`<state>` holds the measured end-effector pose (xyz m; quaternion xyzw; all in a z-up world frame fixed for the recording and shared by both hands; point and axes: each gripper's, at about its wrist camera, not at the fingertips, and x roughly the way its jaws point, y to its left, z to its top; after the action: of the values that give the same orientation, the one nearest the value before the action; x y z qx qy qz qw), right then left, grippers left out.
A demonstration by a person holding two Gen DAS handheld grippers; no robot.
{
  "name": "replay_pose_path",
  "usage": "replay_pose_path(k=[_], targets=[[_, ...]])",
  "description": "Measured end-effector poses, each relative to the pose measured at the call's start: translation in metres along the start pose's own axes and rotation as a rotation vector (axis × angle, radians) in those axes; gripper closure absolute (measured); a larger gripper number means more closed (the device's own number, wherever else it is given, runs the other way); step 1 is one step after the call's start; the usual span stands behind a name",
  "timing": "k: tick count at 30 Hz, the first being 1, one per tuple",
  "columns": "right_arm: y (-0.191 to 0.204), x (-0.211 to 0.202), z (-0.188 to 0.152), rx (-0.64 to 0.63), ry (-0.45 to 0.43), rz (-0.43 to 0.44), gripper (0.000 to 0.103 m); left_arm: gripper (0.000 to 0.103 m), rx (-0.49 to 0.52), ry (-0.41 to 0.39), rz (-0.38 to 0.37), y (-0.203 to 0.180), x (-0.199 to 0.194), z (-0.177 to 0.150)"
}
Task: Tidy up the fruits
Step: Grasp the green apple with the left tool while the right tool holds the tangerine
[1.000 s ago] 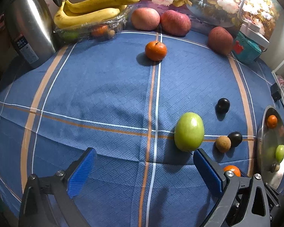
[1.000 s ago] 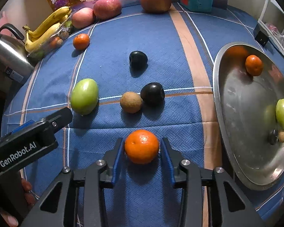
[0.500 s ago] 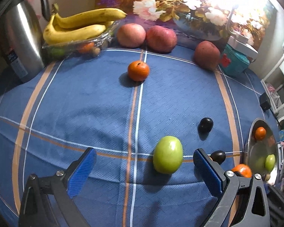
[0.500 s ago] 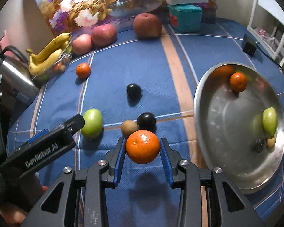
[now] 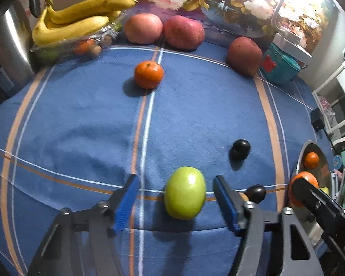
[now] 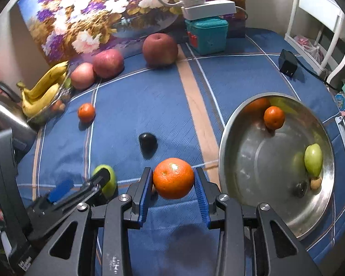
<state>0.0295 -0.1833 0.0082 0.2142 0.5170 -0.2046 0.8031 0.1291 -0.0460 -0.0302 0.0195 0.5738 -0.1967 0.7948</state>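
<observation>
Left wrist view: left gripper, jaws just closing but clear, straddles upright green fruit; right gripper clamps orange.

A blue striped tablecloth covers the table. A floral painting leans at the back, beside a teal box, a steel kettle and a black charger.

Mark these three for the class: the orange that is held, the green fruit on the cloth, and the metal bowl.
held orange (image 6: 173,178), right wrist view, middle of its peel.
green fruit (image 5: 185,192), left wrist view, middle of its skin.
metal bowl (image 6: 260,158), right wrist view, bare inner wall.
</observation>
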Motion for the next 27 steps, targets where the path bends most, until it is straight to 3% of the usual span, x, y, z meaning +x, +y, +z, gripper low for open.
replay_pose_path(k=[3, 4, 17, 27], targets=[[-0.001, 0.0, 0.006, 0.016, -0.002, 0.007, 0.065, 0.06, -0.004, 0.019, -0.02, -0.004, 0.004, 0.0], [0.0, 0.0, 0.009, 0.019, -0.003, 0.011, 0.065, 0.061, -0.003, 0.025, -0.02, -0.005, 0.005, 0.0], [0.011, 0.006, 0.018, -0.006, 0.007, 0.024, 0.065, 0.062, -0.023, -0.009, -0.03, -0.007, -0.007, 0.009], [-0.013, 0.008, 0.024, 0.029, 0.021, 0.012, 0.065, 0.062, -0.017, -0.061, -0.025, -0.017, -0.025, 0.014]])
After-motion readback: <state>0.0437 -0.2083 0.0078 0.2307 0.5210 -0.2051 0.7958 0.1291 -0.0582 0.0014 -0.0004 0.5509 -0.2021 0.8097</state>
